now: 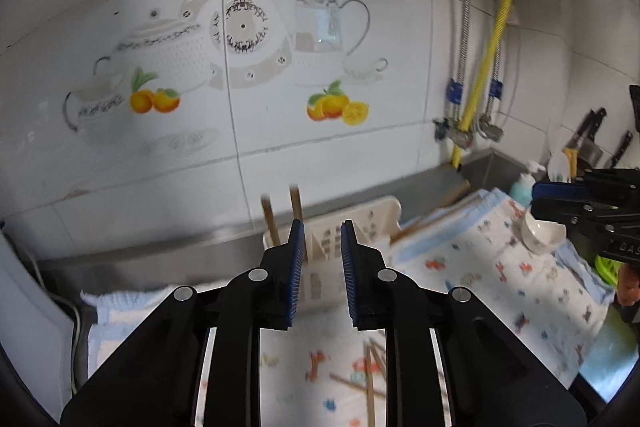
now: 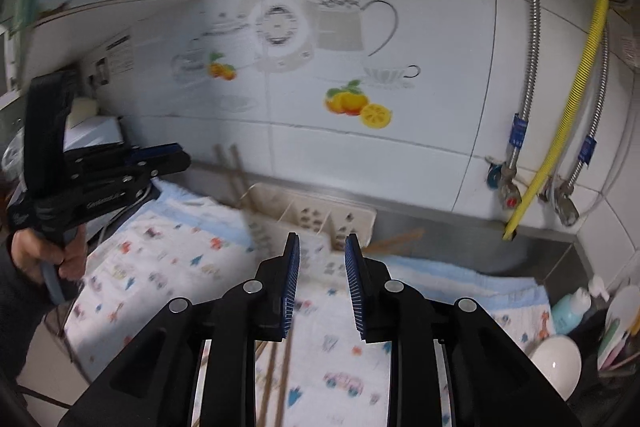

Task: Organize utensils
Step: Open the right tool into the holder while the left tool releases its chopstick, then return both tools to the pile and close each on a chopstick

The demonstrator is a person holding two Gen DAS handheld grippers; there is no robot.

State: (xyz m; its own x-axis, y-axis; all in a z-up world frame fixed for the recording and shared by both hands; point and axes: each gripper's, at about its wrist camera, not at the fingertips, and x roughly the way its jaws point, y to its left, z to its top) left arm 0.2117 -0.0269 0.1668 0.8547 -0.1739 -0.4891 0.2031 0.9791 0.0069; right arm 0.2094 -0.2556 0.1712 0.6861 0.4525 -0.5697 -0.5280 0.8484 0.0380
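Note:
A cream plastic utensil holder (image 1: 340,227) with several compartments stands on the printed cloth (image 1: 500,279) by the wall; it also shows in the right wrist view (image 2: 316,219). Two chopsticks (image 1: 282,215) stand in its left compartment. Loose chopsticks (image 1: 370,375) lie on the cloth below my grippers, also in the right wrist view (image 2: 276,367). More chopsticks (image 2: 394,241) lie right of the holder. My left gripper (image 1: 323,243) is open and empty in front of the holder. My right gripper (image 2: 322,255) is open and empty above the cloth.
A white bowl (image 2: 558,363) sits at the right, with a soap bottle (image 2: 572,309) behind it. Knives (image 1: 588,131) hang at the far right. Yellow and steel hoses (image 2: 560,107) run down the tiled wall. A white appliance (image 2: 92,131) stands at the left.

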